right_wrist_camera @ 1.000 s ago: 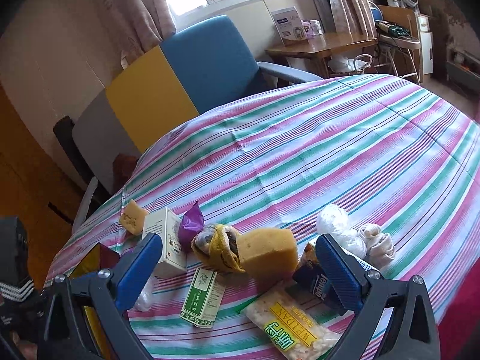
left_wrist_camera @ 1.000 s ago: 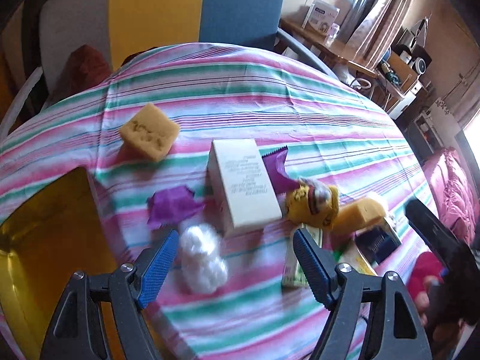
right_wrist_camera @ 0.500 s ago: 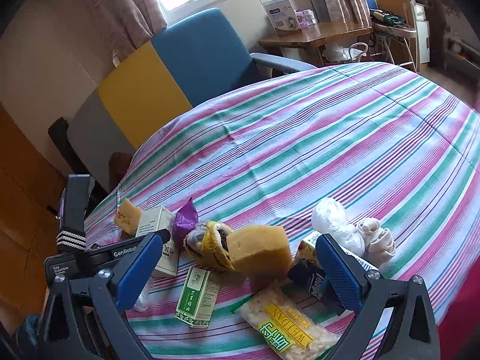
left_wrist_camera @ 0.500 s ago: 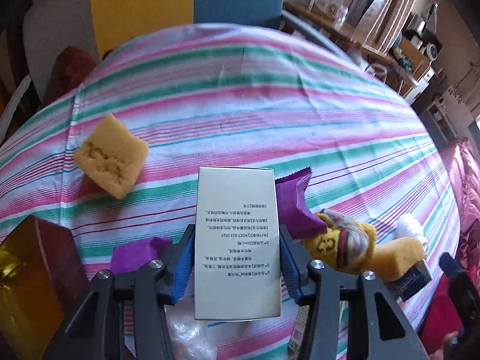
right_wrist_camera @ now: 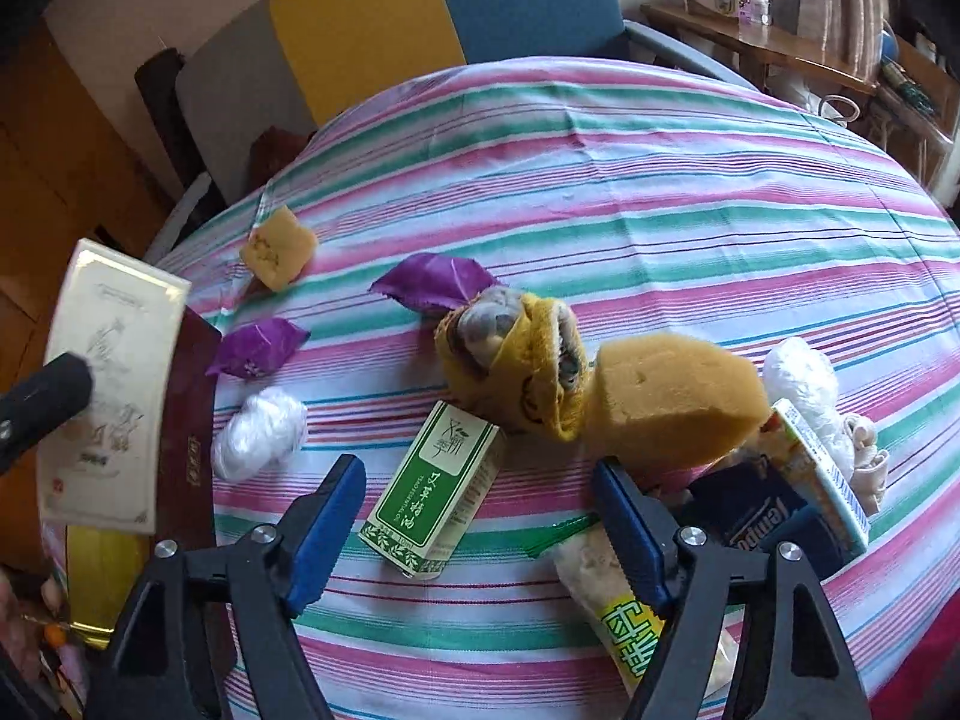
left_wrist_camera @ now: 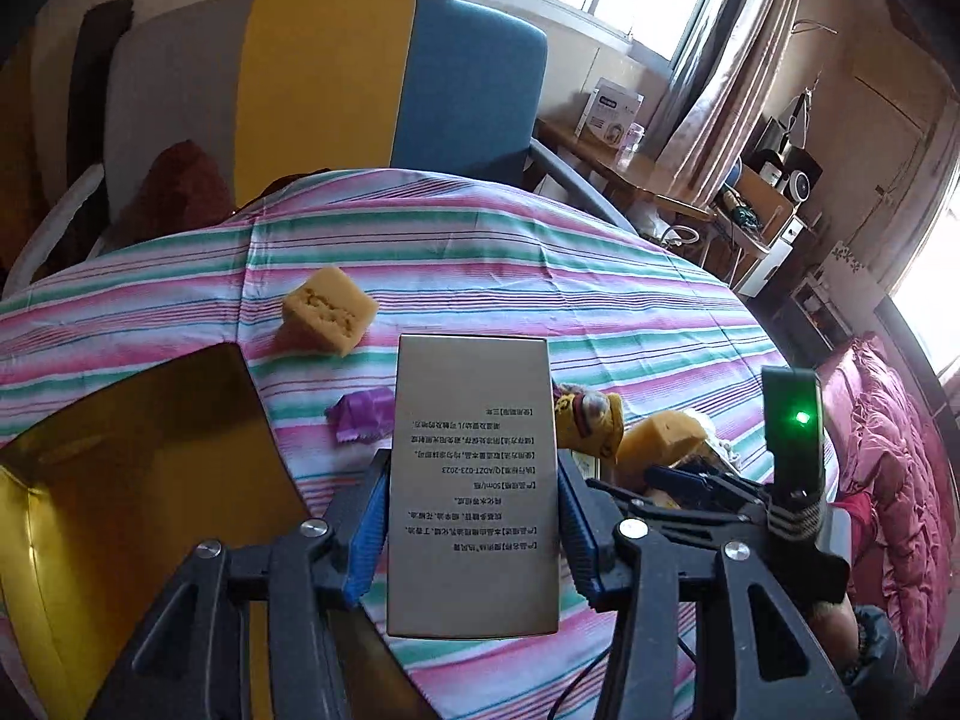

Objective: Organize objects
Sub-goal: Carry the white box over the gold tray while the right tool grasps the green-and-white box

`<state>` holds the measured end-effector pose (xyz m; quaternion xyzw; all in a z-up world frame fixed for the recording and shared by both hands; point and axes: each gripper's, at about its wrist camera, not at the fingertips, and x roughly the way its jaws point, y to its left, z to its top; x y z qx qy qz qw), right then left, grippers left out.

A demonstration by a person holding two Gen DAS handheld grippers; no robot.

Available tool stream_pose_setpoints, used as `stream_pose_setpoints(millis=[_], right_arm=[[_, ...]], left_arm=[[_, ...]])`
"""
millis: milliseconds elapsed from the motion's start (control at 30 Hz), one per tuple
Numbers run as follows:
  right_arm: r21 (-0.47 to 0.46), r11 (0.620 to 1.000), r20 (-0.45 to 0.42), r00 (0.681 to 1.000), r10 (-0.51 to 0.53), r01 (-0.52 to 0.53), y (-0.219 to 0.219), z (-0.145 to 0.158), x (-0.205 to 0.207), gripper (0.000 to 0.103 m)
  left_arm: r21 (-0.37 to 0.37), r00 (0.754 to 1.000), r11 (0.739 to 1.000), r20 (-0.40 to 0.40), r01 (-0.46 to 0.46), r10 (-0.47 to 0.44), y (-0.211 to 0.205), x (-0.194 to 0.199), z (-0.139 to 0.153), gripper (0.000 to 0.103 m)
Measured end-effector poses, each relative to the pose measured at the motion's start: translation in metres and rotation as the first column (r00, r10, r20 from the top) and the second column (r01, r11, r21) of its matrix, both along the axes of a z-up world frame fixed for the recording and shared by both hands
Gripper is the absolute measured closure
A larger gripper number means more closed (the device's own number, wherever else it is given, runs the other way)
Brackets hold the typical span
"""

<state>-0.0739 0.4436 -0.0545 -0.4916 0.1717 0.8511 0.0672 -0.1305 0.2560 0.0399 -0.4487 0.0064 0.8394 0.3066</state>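
The left hand-held gripper [left_wrist_camera: 471, 531] clasped the white carton [left_wrist_camera: 473, 480] by its long sides, lifted above the desk [left_wrist_camera: 480, 252]; it looked light and stiff. The right hand-held gripper [right_wrist_camera: 480, 531], jaws just narrowing yet unclenched, hovered over the green box [right_wrist_camera: 435, 495].

White box [left_wrist_camera: 471, 480] hiding part of yellow plush [left_wrist_camera: 585, 423], gold container [left_wrist_camera: 90, 516] cut by left edge, snack bag [right_wrist_camera: 636, 618] partly behind right hand-held gripper [right_wrist_camera: 480, 531], navy pack [right_wrist_camera: 762, 507] mostly covered, shelf items too small to identify

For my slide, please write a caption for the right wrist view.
Right gripper open above a green box on the striped tablecloth.
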Motion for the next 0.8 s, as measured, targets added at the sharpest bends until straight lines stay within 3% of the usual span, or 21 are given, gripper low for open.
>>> stream_pose_setpoints(millis=[267,400,567,633,800], right_arm=[[0.014,1.000,0.063,0.998,0.012,-0.013,-0.005,-0.014,-0.013,0.032],[0.011,1.000,0.068,0.997,0.019,-0.020,-0.010,-0.018,-0.024,0.034],[0.063,0.994,0.098,0.991,0.086,-0.093,-0.029,-0.024,-0.031,0.055],[0.103,0.988,0.111,0.988,0.106,-0.117,-0.033,-0.024,-0.030,0.072],[0.163,0.973,0.123,0.982,0.141,-0.160,-0.042,-0.026,-0.029,0.073]], left_arm=[[-0.024,0.990,0.990,0.009,-0.139,0.139,-0.083,0.014,-0.013,0.052],[-0.077,0.955,0.953,0.023,-0.293,0.295,-0.144,0.004,-0.025,0.052],[-0.143,0.902,0.893,0.006,-0.427,0.432,-0.204,-0.016,-0.036,0.052],[-0.162,0.890,0.878,-0.001,-0.451,0.456,-0.218,-0.027,-0.041,0.052],[-0.228,0.869,0.846,0.007,-0.481,0.496,-0.232,-0.070,-0.069,0.052]])
